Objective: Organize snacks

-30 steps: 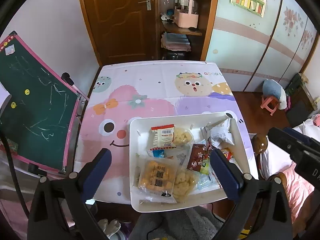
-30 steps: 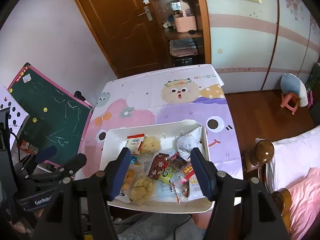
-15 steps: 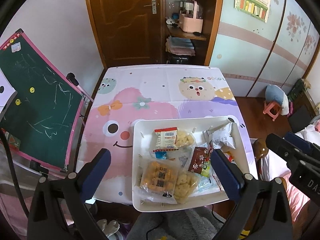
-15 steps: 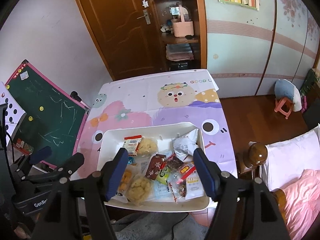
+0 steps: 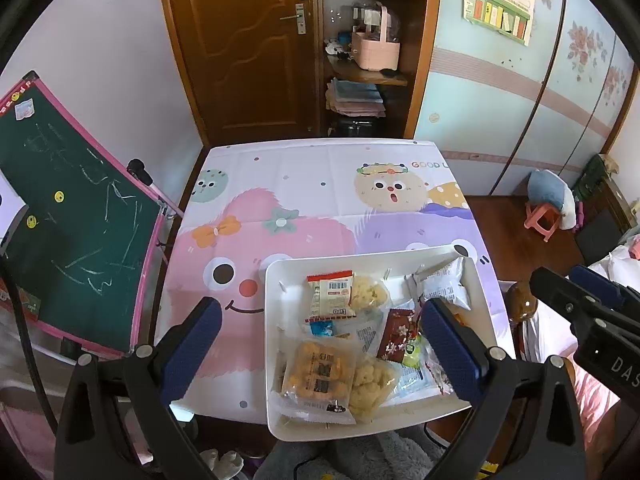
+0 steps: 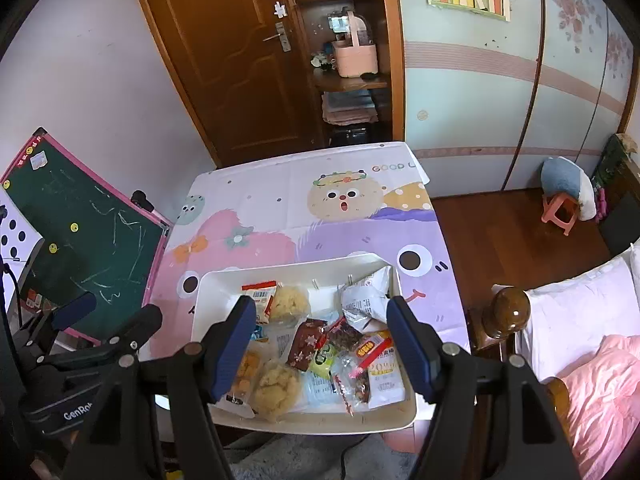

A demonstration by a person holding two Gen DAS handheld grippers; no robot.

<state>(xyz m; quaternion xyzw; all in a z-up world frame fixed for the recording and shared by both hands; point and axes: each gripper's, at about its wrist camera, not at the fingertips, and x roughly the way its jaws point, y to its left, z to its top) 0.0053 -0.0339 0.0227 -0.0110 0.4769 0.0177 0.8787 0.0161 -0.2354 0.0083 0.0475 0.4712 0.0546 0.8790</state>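
Your left gripper spread wide, your right gripper spread and empty, both above the white tray of snack packets at the table's near edge, tablecloth reading "GOOD", brown flower-print packet mid-tray.

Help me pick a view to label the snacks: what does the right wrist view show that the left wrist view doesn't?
Only the right wrist view shows the white packet with a red label in full, and the pink blanket.
Only the left wrist view shows the orange puff bag unobstructed.
Both show the white tray, the cartoon tablecloth, the chalkboard, and open, empty tongs: left, right.
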